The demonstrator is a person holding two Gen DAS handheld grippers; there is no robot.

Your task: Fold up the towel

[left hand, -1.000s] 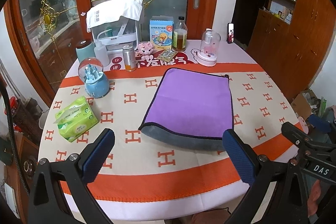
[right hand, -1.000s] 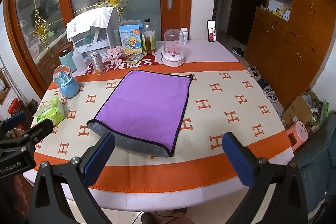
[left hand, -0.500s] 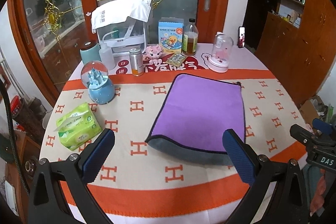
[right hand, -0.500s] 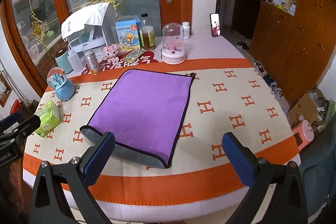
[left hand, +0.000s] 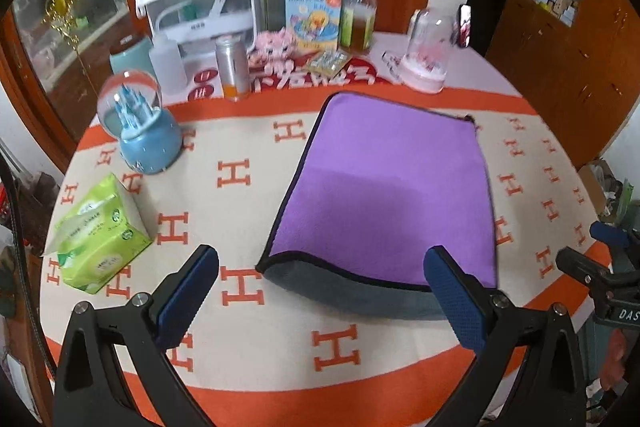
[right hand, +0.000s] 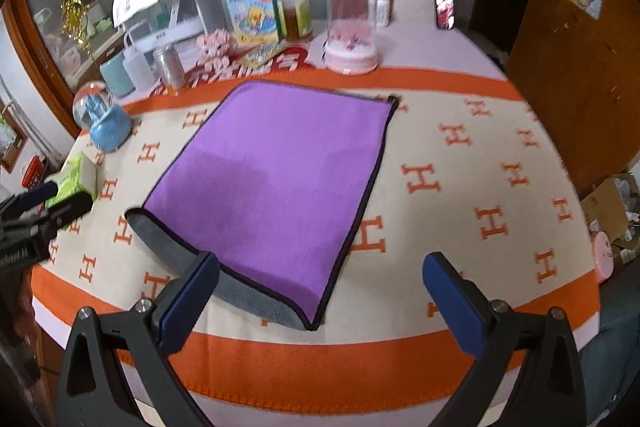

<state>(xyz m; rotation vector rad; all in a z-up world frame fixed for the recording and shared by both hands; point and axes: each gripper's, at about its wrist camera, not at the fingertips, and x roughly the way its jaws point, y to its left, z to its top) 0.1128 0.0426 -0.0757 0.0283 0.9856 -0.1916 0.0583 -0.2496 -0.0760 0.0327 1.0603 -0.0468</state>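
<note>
I see the purple towel [left hand: 384,195] lying folded on the surface [left hand: 248,327], its grey underside showing at the near edge; my left tongs [left hand: 320,287] and right tongs [right hand: 320,291] hover above it, both wide, gripping nothing.

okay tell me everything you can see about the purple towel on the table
The purple towel looks like soft plush cloth with dark piped edging and a grey underside. It lies flat on the orange-and-cream tablecloth, already folded over, its near edge showing a rounded grey fold. Neither claw touches it.
</note>
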